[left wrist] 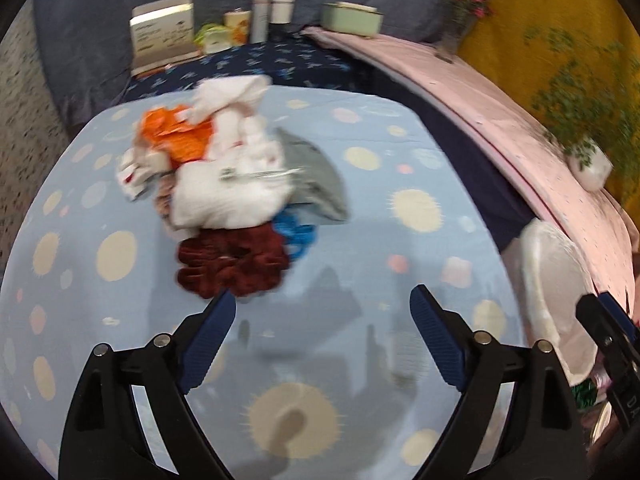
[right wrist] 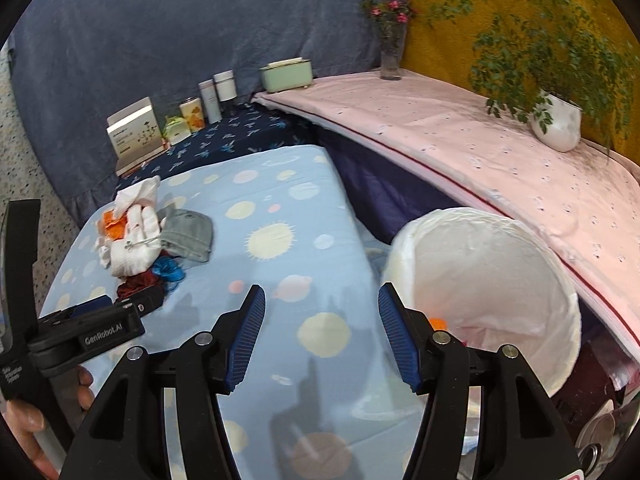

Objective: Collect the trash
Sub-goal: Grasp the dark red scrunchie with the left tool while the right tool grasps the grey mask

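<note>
Trash (left wrist: 224, 176) is lying in a loose heap on the table (left wrist: 400, 152), which is wearing a pale blue cloth dotted with cream suns and pink planets. The heap is sitting toward the far left part of the cloth. In it, white crumpled tissue (left wrist: 228, 196) is resting in the middle, an orange scrap (left wrist: 180, 136) is showing at the back left, a grey pouch (left wrist: 316, 176) is leaning out on the right, a blue tangle (left wrist: 298, 234) is peeking from under the tissue, and a dark red scrunchie (left wrist: 232, 264) is lying at the near edge.

The left gripper (left wrist: 322, 316) is hovering just in front of the heap with its jaws spread wide and holding nothing; its left blue pad is almost at the scrunchie. This view is slightly blurred.

The right gripper (right wrist: 322, 312) is hanging over the near part of the table, jaws also spread and empty. Just to its right, a bin (right wrist: 560, 280) lined with a white bag is standing beside the table edge, with something orange lying inside it. From this view the heap (right wrist: 144, 236) is sitting well away to the left, and the left gripper's black body is showing at the left edge.

Beyond the table, a box (right wrist: 136, 136), small containers and a mint-green tin (right wrist: 286, 74) are lining a dark blue backdrop. A pink-covered shelf (right wrist: 440, 128) on the right is carrying a flower vase (right wrist: 390, 56) and a white potted plant (right wrist: 558, 120).
</note>
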Motion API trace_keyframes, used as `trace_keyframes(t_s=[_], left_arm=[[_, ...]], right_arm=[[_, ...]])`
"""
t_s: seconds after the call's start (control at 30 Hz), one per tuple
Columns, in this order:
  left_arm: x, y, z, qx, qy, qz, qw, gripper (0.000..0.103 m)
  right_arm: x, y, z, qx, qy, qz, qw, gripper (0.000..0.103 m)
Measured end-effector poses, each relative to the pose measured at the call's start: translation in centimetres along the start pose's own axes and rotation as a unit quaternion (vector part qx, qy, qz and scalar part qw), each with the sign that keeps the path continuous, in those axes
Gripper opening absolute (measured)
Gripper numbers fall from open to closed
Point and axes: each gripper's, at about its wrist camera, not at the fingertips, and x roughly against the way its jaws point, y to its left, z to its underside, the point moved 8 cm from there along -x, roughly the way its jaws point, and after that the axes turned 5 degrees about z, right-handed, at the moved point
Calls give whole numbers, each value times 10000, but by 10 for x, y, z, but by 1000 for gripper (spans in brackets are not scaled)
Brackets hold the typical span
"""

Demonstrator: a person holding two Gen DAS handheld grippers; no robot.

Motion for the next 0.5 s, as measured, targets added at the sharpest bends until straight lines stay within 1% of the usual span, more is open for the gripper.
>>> trace_keyframes(t_s=[0.17, 0.3, 0.4, 0.5], left_arm=[[-11, 47, -3, 411, 112, -151, 9990, 85], [-20, 76, -7, 720, 142, -179, 9971, 84], [-26, 92, -10, 865, 150, -148, 9960, 79], [-35, 99, -9, 895, 242, -71, 9957, 70]], right_arm=[[-10, 32, 4, 112, 96, -153, 9998, 58], [-21, 57, 7, 205, 184, -272, 9993, 58], [-28, 72, 9, 296, 228, -339, 9987, 58], [-36, 87, 12, 369, 289, -394, 9981, 58]])
